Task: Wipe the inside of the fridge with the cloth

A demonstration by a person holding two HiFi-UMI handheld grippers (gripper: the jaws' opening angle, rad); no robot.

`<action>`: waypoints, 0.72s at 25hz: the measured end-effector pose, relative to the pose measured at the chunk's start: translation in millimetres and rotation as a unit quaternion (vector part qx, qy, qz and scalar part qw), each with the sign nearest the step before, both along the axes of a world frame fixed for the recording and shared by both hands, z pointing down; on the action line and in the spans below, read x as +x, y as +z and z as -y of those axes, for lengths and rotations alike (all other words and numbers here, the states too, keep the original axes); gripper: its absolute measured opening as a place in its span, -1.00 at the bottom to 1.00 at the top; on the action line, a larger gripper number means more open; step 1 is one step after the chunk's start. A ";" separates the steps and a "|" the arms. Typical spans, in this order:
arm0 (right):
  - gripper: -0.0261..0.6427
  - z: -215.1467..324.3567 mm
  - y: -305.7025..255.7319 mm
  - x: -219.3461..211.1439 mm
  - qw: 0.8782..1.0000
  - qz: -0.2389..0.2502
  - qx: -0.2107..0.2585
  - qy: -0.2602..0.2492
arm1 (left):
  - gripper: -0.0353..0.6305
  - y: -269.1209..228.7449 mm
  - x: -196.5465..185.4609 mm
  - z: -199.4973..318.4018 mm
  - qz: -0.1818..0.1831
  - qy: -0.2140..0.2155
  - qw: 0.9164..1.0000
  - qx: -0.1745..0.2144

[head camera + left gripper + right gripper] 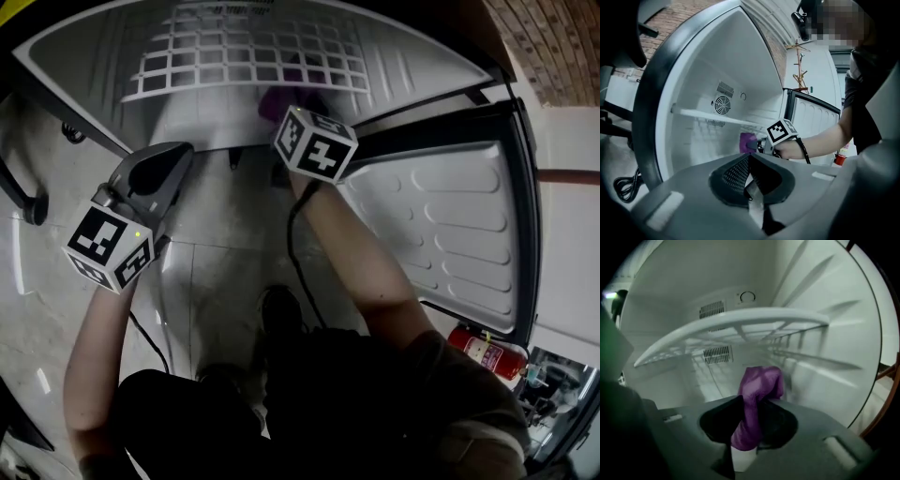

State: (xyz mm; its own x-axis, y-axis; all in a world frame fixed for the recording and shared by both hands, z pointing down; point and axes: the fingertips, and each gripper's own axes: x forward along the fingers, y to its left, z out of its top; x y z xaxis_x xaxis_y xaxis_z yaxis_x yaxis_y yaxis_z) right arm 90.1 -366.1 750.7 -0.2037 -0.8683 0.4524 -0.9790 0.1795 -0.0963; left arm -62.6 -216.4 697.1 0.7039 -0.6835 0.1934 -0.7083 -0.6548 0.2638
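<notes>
Right claw (749, 434) pinches purple cloth (760, 385); head view hides grip.

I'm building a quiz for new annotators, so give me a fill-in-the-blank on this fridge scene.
The right gripper is shut on a ____ cloth. The left gripper is shut and holds ____. The cloth is inside the fridge, under its white wire ____.
Missing words: purple; nothing; shelf.
</notes>
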 end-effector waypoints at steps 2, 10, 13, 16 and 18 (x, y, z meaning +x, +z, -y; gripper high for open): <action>-0.69 7.9 -5.4 7.3 1.000 0.015 0.009 0.017 | -0.84 -4.0 5.5 -2.9 -0.001 0.009 1.000 0.000; -0.70 -3.5 38.4 44.8 0.986 0.072 -0.071 0.129 | -0.84 4.8 12.8 -17.5 0.001 0.025 1.000 -0.016; -0.70 -17.3 60.7 52.8 0.976 0.105 -0.111 0.155 | -0.84 18.4 5.8 -20.4 -0.001 0.017 1.000 -0.021; -0.70 -29.2 73.5 49.6 0.972 0.118 -0.130 0.159 | -0.84 26.0 -1.0 -20.4 -0.004 0.007 1.000 -0.028; -0.70 -36.4 78.9 42.9 0.973 0.113 -0.134 0.149 | -0.84 29.6 -3.2 -20.4 -0.008 0.001 0.999 -0.034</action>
State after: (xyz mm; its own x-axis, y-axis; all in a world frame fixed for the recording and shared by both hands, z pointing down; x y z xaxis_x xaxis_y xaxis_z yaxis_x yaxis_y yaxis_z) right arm 133.1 -329.7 829.6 -0.0812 -0.7614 0.6432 -0.9318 -0.1711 -0.3202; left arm -65.8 -196.0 726.7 0.7088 -0.6674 0.2285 -0.7022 -0.6367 0.3186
